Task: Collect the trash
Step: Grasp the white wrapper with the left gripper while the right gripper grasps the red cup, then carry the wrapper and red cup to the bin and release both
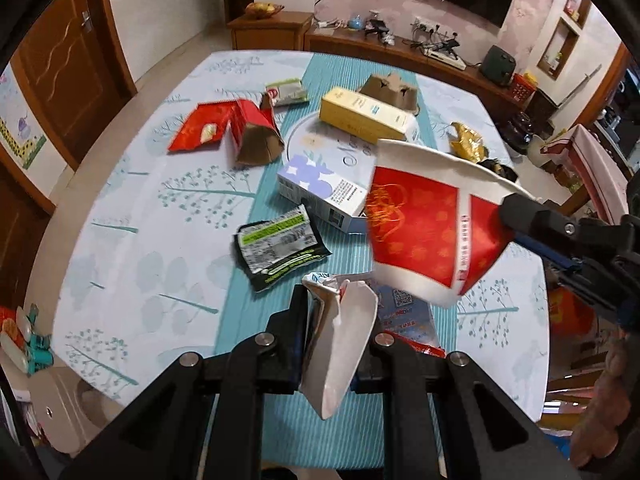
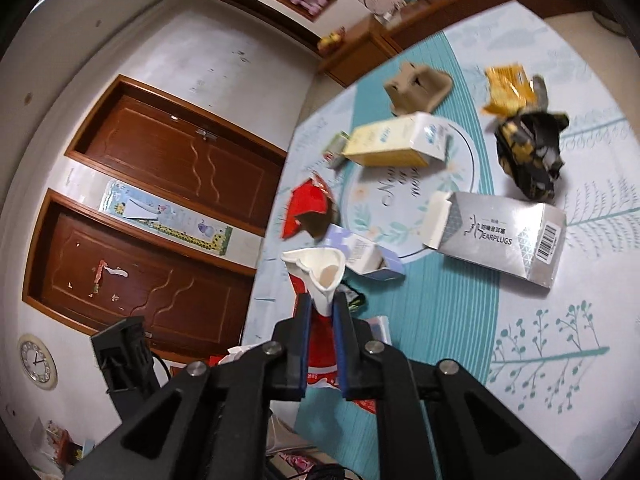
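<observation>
My left gripper point(image 1: 340, 320) is at the bottom of the left wrist view, shut on a crumpled white wrapper point(image 1: 340, 360) that hangs down between its fingers. From the right edge, my right gripper point(image 1: 508, 208) holds a squashed red paper cup point(image 1: 420, 232) above the table. In the right wrist view the right gripper point(image 2: 322, 308) is shut on that cup point(image 2: 320, 272), whose white mouth faces up. More trash lies on the table: a red carton point(image 1: 224, 128), a yellow box point(image 1: 366, 116), a blue-white box point(image 1: 320, 188) and a black-green wrapper point(image 1: 280, 248).
The round table has a teal patterned cloth point(image 1: 160, 240). A silver earplugs box point(image 2: 500, 236), a black-gold wrapper point(image 2: 532, 156), a brown pulp tray point(image 2: 416, 88) and a QR-code packet point(image 1: 404, 312) also lie there. Wooden doors point(image 2: 160, 168) stand beyond the table's left edge.
</observation>
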`<state>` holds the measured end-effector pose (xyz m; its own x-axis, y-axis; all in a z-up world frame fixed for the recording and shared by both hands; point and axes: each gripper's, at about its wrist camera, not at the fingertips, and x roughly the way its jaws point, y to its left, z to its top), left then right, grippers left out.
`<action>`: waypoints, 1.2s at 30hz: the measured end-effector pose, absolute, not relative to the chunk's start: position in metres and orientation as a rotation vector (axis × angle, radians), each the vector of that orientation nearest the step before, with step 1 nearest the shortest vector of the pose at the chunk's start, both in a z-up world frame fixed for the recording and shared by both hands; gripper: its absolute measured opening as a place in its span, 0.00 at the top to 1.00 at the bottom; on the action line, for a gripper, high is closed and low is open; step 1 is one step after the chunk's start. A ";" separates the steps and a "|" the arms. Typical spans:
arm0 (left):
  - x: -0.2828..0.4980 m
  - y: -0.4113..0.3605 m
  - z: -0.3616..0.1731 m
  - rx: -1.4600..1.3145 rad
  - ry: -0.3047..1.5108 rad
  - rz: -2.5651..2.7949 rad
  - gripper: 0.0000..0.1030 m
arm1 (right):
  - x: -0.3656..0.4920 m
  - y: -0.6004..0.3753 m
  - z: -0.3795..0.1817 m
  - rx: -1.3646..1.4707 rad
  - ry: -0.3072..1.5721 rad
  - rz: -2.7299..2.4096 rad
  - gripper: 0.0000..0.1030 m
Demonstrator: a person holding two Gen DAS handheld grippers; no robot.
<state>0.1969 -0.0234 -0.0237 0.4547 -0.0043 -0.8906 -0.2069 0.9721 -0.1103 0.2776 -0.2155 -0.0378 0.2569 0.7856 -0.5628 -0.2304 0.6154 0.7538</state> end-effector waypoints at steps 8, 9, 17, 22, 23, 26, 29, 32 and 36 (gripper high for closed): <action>0.151 -0.002 0.024 -0.178 1.020 0.093 0.86 | 0.221 -0.216 0.014 0.522 0.993 0.740 0.91; 0.143 0.000 0.030 -0.164 1.003 0.087 0.86 | 0.215 -0.215 0.018 0.517 0.986 0.739 0.91; 0.086 0.021 0.069 -0.079 0.927 -0.015 0.86 | 0.123 -0.209 0.049 0.517 0.872 0.632 0.91; 0.047 0.037 0.081 -0.066 0.894 -0.084 0.86 | 0.062 -0.201 0.058 0.524 0.836 0.560 0.91; 0.040 0.039 0.081 -0.064 0.894 -0.101 0.86 | 0.048 -0.199 0.059 0.522 0.828 0.540 0.91; 0.015 0.041 0.076 -0.050 0.901 -0.160 0.86 | 0.011 -0.195 0.062 0.529 0.807 0.484 0.91; -0.002 0.039 0.070 -0.024 0.916 -0.201 0.86 | -0.020 -0.192 0.059 0.532 0.805 0.433 0.91; -0.015 0.036 0.059 -0.025 0.951 -0.233 0.86 | -0.046 -0.191 0.052 0.551 0.826 0.380 0.91; -0.023 0.027 0.041 -0.022 1.002 -0.265 0.86 | -0.069 -0.193 0.047 0.537 0.854 0.331 0.91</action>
<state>-0.0234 0.0269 0.0408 0.5098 -0.2296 -0.8291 0.2098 0.9678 -0.1390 -0.0685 -0.1931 0.0475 0.6187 0.4807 -0.6214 -0.0634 0.8189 0.5704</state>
